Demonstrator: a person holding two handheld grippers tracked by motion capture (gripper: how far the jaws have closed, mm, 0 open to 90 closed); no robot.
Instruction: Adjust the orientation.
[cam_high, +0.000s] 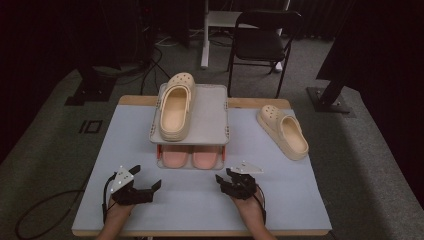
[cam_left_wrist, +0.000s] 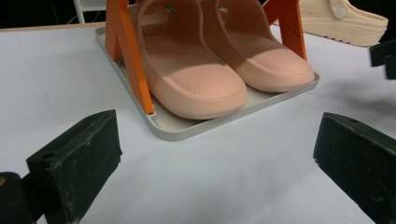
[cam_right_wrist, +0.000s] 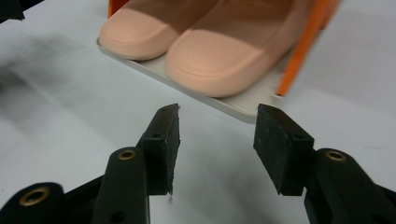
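Note:
A two-level shoe rack (cam_high: 210, 107) stands mid-table. One cream clog (cam_high: 175, 106) lies on its top shelf. Two pink slippers (cam_high: 192, 156) sit side by side on its lower tray (cam_left_wrist: 187, 128) between orange posts (cam_left_wrist: 128, 51). A second cream clog (cam_high: 284, 131) lies on the table to the right of the rack. My left gripper (cam_high: 147, 177) rests near the front left, jaws wide apart, nothing between them. My right gripper (cam_high: 223, 180) sits in front of the slippers (cam_right_wrist: 219, 51), jaws apart and empty, just short of the tray's edge (cam_right_wrist: 243, 109).
The table top (cam_high: 200, 205) is pale blue with a wooden rim. A black chair (cam_high: 262, 42) and stand bases sit on the carpet beyond the far edge. Cables trail on the floor at the left.

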